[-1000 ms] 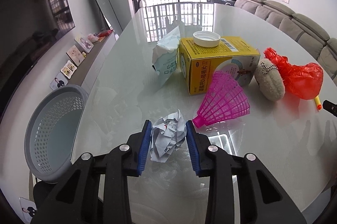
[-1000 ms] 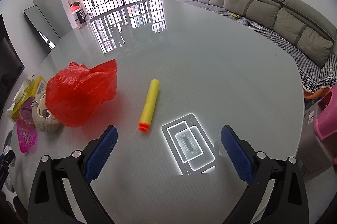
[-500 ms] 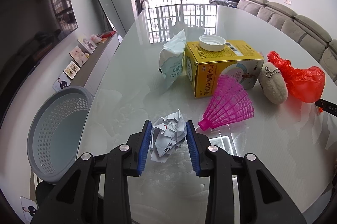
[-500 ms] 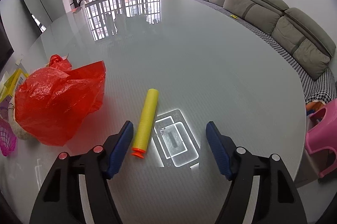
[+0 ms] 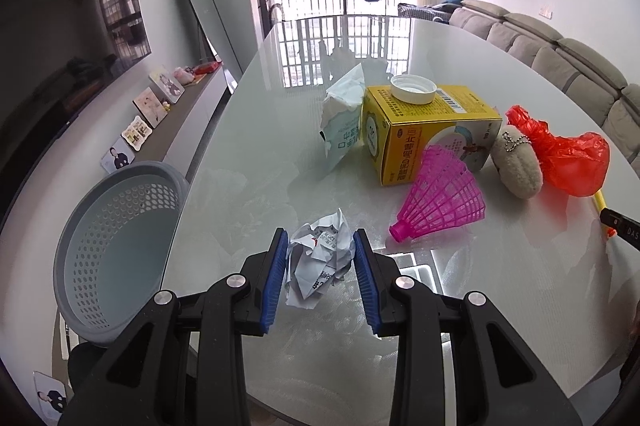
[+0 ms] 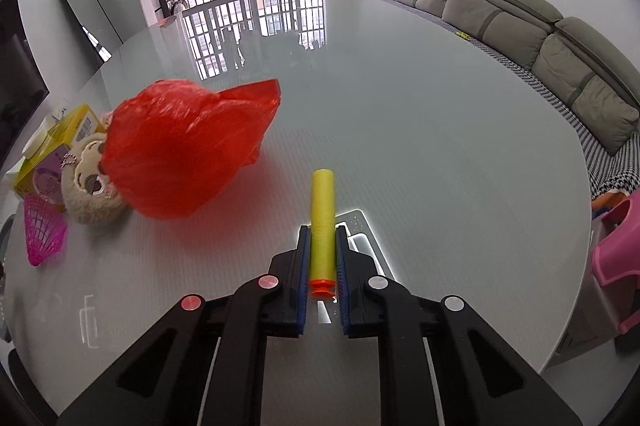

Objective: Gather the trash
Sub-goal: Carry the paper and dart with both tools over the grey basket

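Our left tongs (image 5: 320, 250) pinched the crumpled white paper ball (image 5: 320, 262) over the glossy grey table (image 5: 280, 145), right of the perforated grey plastic basket (image 5: 116, 246); our right tongs (image 6: 322, 250) clamped the yellow foam dart (image 6: 323, 222), farther right of that basket, beside the red plastic bag (image 6: 184, 145).

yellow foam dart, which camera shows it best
The right wrist view: the yellow foam dart lies lengthwise between the pads of the right hand-held gripper, orange tip nearest the camera. The left wrist view shows only a sliver of it behind the red plastic bag.
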### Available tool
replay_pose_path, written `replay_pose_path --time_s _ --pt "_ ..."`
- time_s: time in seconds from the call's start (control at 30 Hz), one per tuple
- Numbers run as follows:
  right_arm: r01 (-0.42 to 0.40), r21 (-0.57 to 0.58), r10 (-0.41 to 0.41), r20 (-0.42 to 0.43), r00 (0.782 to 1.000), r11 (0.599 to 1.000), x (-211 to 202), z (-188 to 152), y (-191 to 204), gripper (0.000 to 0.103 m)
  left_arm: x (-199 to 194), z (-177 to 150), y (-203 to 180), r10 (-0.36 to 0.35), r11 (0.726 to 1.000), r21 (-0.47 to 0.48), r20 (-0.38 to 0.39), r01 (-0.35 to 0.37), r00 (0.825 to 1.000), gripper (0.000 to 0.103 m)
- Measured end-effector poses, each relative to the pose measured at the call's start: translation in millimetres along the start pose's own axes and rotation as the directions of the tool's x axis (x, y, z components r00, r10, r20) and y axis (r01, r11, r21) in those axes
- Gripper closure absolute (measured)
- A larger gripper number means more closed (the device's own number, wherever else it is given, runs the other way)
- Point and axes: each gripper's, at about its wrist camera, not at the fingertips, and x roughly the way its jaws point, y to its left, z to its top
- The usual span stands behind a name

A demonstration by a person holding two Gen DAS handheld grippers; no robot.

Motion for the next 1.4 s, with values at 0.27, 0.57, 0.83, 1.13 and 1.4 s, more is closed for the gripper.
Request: replay_pose_path --time_s 0.27,0.57,0.83,1.13,1.4 --pt "-0.135 -0.035 0.135 0.002 0.991 0.99 -43 -33 52 0.091 -9 -3 27 0.004 1.0 -0.03 0.023 -0.004 1.0 0.069" --pt "-0.396 -0.243 0.399 -0.038 0.916 0.886 -71 -42 192 0.091 -25 -8 107 0.169 0.976 -0.15 0.063 -0.158 0.984 0.069" --pt "-0.565 -0.411 0.573 -0.118 0.811 0.715 -72 -43 319 0.091 -22 -23 187 0.333 0.917 -0.235 0.006 -0.323 0.943 0.068" --pt "-0.65 -0.49 0.617 -0.255 0.744 0.581 -47 -44 439 0.091 22 -35 241 0.341 0.898 -0.268 -0.076 -0.348 0.937 0.067" --pt "-0.672 -0.478 0.587 -0.34 0.735 0.565 -18 -55 482 0.091 52 -35 264 0.325 0.902 -0.267 -0.101 -0.34 0.94 0.067"
